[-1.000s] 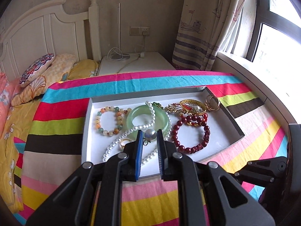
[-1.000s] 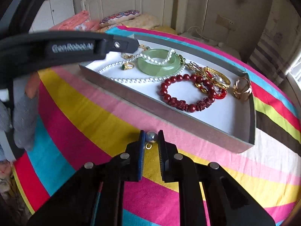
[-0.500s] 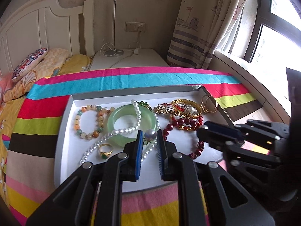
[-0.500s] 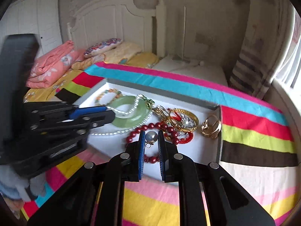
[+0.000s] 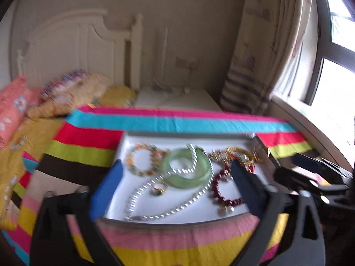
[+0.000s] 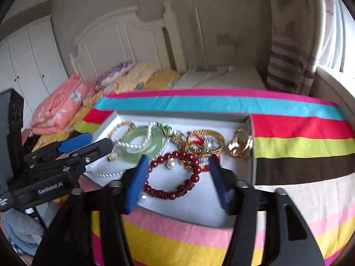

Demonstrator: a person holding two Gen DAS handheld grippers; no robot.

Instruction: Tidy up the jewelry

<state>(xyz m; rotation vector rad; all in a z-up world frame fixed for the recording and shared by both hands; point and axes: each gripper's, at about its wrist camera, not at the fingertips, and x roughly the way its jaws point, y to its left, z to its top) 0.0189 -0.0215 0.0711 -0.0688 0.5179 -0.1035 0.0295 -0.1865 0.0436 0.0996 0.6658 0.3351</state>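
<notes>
Jewelry tray crowded: jade bangle under pearl necklace; both claws wide open, empty.

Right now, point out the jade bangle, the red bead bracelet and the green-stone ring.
Jade bangle [image 5: 188, 178]: left wrist view, near band.
Red bead bracelet [image 6: 169, 194]: right wrist view, near beads.
Green-stone ring [image 5: 159, 189]: left wrist view, band.

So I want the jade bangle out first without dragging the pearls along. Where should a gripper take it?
Grip the green bangle on its near rim, coming from above with one finger inside the hoop. It lies flat, and the pearl necklace crosses only its far and right side, so the near arc looks free.
</notes>
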